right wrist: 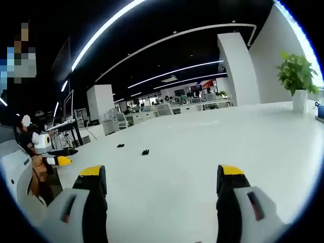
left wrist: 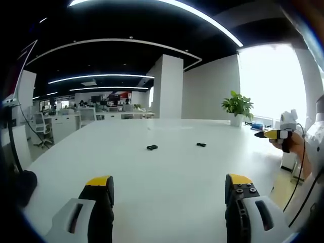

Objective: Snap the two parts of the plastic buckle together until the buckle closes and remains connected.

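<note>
Two small black buckle parts lie apart on the white table (left wrist: pixel 167 177). In the left gripper view one part (left wrist: pixel 152 147) sits left of centre and the other (left wrist: pixel 201 145) to its right, both well ahead of my left gripper (left wrist: pixel 169 187), which is open with nothing between its yellow-tipped jaws. The right gripper view shows the same parts as small dark pieces, one (right wrist: pixel 145 152) nearer and one (right wrist: pixel 120 146) further left. My right gripper (right wrist: pixel 161 177) is open and empty too. The right gripper (left wrist: pixel 276 134) appears at the right edge of the left gripper view, held in a hand.
A potted plant (left wrist: pixel 237 107) stands at the table's far right, with a blue object (left wrist: pixel 257 126) beside it. Office desks and chairs (left wrist: pixel 43 126) fill the background. The left gripper (right wrist: pixel 55 160) shows at the left edge of the right gripper view.
</note>
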A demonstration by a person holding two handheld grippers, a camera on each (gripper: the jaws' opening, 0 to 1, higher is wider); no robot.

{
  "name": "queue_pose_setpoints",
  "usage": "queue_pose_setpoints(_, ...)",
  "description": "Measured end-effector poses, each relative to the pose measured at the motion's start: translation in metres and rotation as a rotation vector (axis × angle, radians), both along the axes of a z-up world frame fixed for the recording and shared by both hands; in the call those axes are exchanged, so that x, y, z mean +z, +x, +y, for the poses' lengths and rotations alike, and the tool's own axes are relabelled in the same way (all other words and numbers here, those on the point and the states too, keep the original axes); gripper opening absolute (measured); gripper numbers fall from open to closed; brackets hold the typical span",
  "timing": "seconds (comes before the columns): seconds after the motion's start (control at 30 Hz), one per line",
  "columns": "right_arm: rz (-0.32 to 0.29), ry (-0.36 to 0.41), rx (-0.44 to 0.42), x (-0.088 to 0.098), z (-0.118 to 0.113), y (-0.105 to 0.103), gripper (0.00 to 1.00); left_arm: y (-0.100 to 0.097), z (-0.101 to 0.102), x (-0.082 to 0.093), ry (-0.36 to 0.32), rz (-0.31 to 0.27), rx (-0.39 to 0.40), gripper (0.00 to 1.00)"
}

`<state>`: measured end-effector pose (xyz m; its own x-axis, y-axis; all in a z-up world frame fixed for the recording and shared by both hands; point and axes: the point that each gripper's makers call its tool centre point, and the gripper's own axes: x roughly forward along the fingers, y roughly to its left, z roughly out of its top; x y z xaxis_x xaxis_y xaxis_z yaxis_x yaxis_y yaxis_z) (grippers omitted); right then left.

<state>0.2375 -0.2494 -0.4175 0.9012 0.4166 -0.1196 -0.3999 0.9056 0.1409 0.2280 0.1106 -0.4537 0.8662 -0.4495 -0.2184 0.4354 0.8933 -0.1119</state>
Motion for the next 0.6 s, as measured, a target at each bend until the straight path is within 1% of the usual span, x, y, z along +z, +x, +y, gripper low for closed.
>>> queue_pose_setpoints(0.2,0.006,-0.028,0.022,-0.001,0.007,0.011,0.89,-0.001,0.001,0.000,-0.007,-0.001,0.002,0.93)
queue_pose_setpoints(0.27,0.007,-0.049,0.045,-0.001,0.010,0.015,0.89,-0.001,0.001,-0.001,-0.007,0.000,0.000,0.92)
queue_pose_setpoints(0.6,0.015,-0.067,0.071,0.000,0.019,0.032,0.89,-0.001,-0.002,0.000,-0.012,0.000,-0.011,0.92)
